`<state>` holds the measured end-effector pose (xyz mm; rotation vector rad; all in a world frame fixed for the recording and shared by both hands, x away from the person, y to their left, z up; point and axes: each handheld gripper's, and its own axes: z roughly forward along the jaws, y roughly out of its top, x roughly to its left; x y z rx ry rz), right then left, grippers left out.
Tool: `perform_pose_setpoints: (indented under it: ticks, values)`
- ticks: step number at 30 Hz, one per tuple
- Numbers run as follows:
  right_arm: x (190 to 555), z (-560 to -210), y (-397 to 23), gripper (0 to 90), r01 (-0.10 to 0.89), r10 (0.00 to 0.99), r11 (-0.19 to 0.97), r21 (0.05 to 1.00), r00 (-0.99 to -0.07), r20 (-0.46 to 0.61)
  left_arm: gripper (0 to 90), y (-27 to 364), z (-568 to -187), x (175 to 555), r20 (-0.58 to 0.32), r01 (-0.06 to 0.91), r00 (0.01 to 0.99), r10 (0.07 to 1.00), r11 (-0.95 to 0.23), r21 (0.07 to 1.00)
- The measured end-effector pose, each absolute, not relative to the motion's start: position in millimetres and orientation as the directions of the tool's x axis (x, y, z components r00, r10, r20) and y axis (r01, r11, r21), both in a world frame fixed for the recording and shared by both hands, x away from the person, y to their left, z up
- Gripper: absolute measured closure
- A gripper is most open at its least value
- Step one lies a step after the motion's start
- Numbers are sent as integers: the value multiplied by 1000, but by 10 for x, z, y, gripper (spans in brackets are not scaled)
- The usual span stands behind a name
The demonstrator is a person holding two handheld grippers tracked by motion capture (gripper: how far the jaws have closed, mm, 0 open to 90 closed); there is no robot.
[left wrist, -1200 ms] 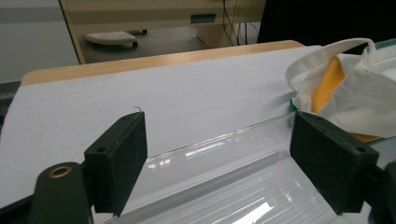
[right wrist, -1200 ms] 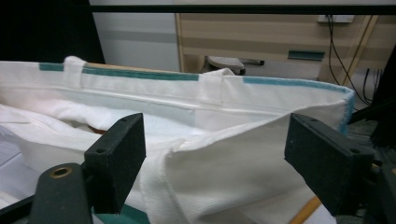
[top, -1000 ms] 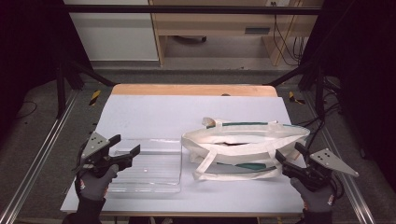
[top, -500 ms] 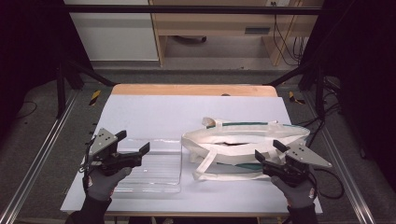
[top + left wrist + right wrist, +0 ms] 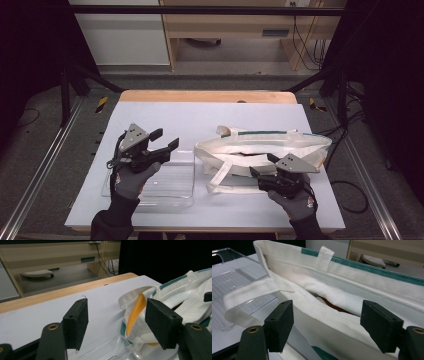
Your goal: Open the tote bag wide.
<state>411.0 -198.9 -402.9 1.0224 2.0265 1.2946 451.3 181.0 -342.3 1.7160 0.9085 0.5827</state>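
A white cloth tote bag (image 5: 260, 145) with green trim lies on its side at the table's right middle, its mouth gaping toward the front. Something orange (image 5: 136, 311) shows inside it. Its handle strap (image 5: 249, 293) loops out toward a clear plastic tray (image 5: 167, 182) at the front left. My left gripper (image 5: 165, 139) hovers open over the tray's far edge, pointing at the bag's left end (image 5: 190, 290). My right gripper (image 5: 263, 165) is open at the bag's front side, its jaws standing on either side of the bag's lower rim (image 5: 327, 315) without closing on it.
The pale blue table top (image 5: 190, 115) has a wooden strip (image 5: 205, 96) along its far edge. Metal frame rails (image 5: 40, 175) run down both sides. A wooden bench and cables (image 5: 300, 35) stand on the floor beyond.
Both hands have come forward from the front edge. The left gripper rose over the tray toward the bag; the right gripper moved left and in to the bag's front rim.
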Motion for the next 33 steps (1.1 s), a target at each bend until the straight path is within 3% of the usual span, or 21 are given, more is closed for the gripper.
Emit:
perform_pose_setpoints:
  ticks: [14, 18, 25, 33]
  values:
    - [4233, -4145, -1708, 269, 333, 787, 338, 880, -614, -70, 327, 1171, -3445, 4854, 21, 306, 654, 756, -290, 907]
    - [4277, -4228, -1686, 331, 337, 786, 356, 872, -612, -84, 319, 975, -3547, 4977, 9, 326, 701, 713, -330, 886]
    - [4278, -4264, -1703, 476, 334, 780, 369, 867, -618, -94, 384, 830, -3687, 5056, 32, 354, 697, 716, -383, 853]
    - [4280, -4264, -1703, 695, 346, 772, 373, 861, -630, -81, 592, 871, -3782, 5079, 43, 357, 718, 694, -421, 834]
